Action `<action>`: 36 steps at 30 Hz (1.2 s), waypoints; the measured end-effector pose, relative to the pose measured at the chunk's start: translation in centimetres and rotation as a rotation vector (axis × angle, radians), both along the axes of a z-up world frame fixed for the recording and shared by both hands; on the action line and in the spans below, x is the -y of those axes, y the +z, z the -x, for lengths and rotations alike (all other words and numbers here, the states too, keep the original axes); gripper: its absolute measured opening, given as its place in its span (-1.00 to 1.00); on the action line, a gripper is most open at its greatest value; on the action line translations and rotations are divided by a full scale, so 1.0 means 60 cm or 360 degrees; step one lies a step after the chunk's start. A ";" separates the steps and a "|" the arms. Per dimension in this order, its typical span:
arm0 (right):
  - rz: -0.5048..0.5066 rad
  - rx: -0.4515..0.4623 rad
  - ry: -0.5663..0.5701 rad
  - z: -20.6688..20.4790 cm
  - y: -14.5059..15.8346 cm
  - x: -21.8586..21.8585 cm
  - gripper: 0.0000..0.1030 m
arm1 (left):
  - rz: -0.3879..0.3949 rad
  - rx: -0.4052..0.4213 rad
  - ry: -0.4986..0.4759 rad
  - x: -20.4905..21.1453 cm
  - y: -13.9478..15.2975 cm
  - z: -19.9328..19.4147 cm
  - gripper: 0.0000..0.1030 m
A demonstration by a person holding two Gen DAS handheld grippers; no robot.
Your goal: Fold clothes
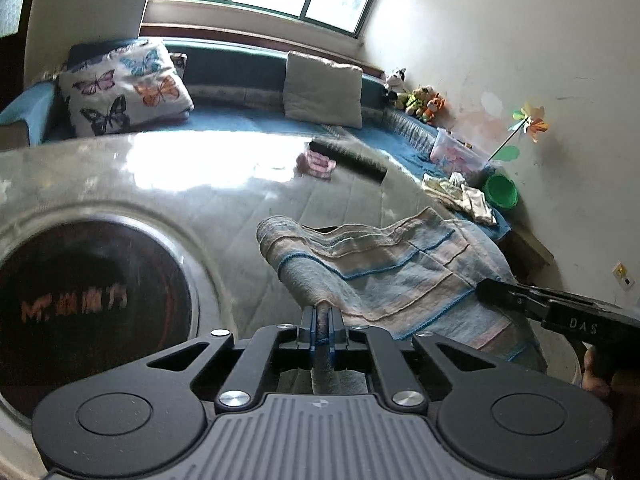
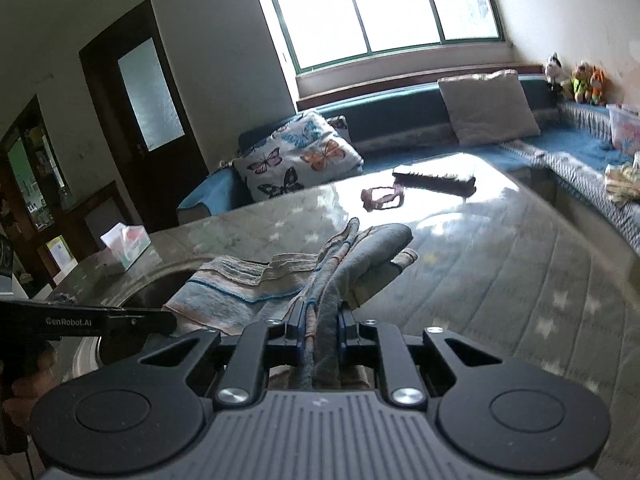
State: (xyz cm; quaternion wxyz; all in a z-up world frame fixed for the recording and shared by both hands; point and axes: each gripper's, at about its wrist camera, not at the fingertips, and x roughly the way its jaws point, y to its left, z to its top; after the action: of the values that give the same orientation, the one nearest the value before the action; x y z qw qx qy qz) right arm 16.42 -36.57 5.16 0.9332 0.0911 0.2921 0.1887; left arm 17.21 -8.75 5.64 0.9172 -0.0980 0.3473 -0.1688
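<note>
A striped towel (image 1: 384, 272) in faded blue and beige lies partly folded on the grey stone table (image 1: 224, 216). My left gripper (image 1: 323, 316) is shut on a bunched corner of it, cloth pinched between the blue pads. My right gripper (image 2: 320, 312) is shut on another bunched edge of the same towel (image 2: 256, 280), with fabric running back between its fingers. In the left wrist view the right gripper (image 1: 486, 286) reaches onto the towel from the right. The right wrist view shows the left gripper (image 2: 168, 318) coming in from the left.
A dark round inset (image 1: 92, 300) sits in the table at left. A black brush (image 2: 434, 180) and a pink item (image 2: 382, 198) lie at the far side, a tissue box (image 2: 126, 246) on the left. A blue sofa (image 1: 256, 114) with cushions, toys and a green bowl (image 1: 500, 190) lies beyond.
</note>
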 end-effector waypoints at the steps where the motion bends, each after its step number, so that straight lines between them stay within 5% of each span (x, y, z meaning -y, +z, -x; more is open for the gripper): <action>1: 0.0005 0.0009 -0.0002 -0.005 0.005 0.001 -0.73 | -0.0006 0.0013 -0.0002 0.003 0.006 -0.006 -0.88; 13: 0.0062 0.0063 -0.0027 -0.085 0.037 0.002 -0.73 | -0.0098 0.0025 0.0044 0.032 0.019 -0.094 -0.88; 36: 0.0085 -0.0035 -0.0055 -0.165 -0.025 0.000 -0.73 | -0.0194 -0.0073 0.0078 0.047 -0.017 -0.153 -0.88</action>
State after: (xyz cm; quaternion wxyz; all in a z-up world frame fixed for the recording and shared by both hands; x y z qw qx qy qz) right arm 26.33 -36.56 3.69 0.9351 0.0731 0.3057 0.1637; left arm 26.39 -11.57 4.64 0.9171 -0.0543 0.3755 -0.1226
